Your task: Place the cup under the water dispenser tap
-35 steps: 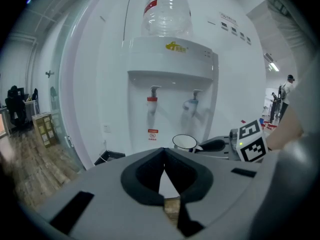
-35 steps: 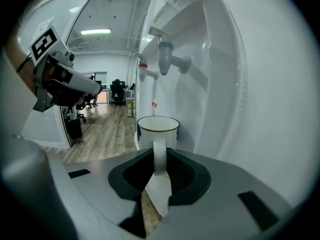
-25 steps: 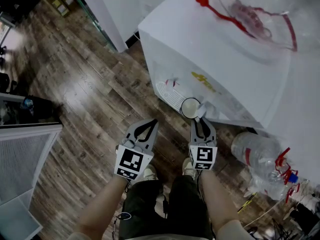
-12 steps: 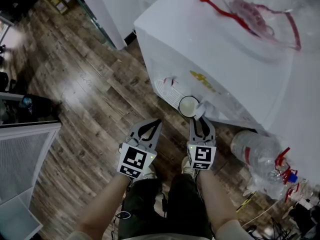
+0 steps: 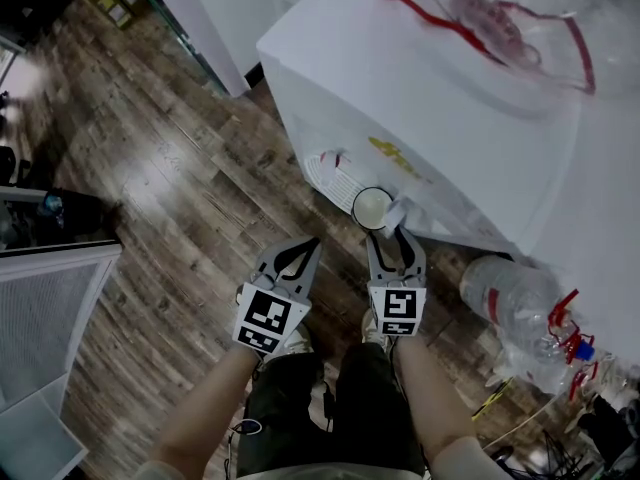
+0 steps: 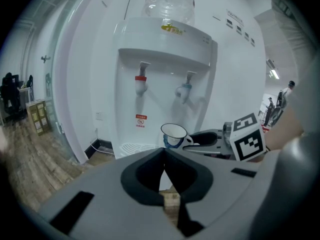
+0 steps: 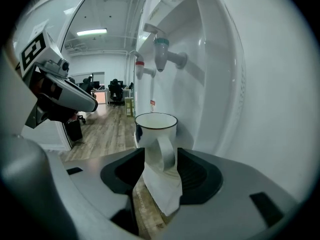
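Observation:
A white enamel cup with a dark rim stands upright against the white water dispenser, below its blue tap and beside the drip tray. My right gripper is right behind the cup. Its jaws are opening, with the cup's handle and a white paper tag between them and narrow gaps on both sides. Whether the cup rests on anything I cannot tell. My left gripper hangs shut and empty over the floor, left of the cup. The red tap is further left.
A large clear water bottle lies on the wooden floor to the right of the dispenser. Another bottle sits on top of the dispenser. A white grille panel stands at the far left. The person's legs are below the grippers.
The right gripper's jaws have spread apart around the cup's handle. The left gripper has hardly moved. The cup stays at the dispenser front.

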Demonstrator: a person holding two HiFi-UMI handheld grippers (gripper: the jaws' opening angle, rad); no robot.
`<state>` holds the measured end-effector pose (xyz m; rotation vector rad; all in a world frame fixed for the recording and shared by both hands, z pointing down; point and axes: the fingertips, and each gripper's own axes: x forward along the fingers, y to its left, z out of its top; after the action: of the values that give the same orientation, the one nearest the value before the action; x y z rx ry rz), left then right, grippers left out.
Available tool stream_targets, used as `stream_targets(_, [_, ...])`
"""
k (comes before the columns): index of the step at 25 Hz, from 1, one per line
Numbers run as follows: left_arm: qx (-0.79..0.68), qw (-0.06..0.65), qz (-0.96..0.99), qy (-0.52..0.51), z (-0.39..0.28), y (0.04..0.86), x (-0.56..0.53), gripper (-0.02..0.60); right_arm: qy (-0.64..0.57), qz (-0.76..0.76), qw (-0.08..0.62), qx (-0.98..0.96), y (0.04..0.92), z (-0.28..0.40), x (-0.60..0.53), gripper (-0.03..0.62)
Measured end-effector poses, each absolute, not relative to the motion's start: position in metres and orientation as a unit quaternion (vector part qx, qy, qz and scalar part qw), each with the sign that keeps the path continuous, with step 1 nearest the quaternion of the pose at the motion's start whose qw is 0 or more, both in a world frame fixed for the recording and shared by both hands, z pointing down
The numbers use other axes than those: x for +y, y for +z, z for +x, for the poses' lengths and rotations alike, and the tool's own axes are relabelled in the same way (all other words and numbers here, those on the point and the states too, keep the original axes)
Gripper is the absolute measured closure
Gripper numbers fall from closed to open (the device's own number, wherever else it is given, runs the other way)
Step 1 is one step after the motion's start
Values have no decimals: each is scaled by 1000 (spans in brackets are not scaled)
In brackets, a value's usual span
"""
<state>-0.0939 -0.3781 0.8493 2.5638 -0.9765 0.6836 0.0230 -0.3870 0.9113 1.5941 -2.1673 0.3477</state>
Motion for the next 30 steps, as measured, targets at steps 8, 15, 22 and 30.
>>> stream_targets(8, [-345, 162, 891, 246, -103, 829, -366, 577, 132, 574, 222, -777, 888, 32, -372, 375])
stream_targets(15, [-354, 161, 888, 246, -109, 783, -356, 578, 138, 564, 218, -784, 833, 38, -359, 429])
stream_targets(22, [-372, 157, 884, 236, -116, 714, -346, 578, 152, 548, 191, -800, 744, 32, -346, 517])
stream_targets(30, [-394, 136, 883, 215, -123, 620, -332, 577, 120, 535, 173, -818, 633, 36, -338, 566])
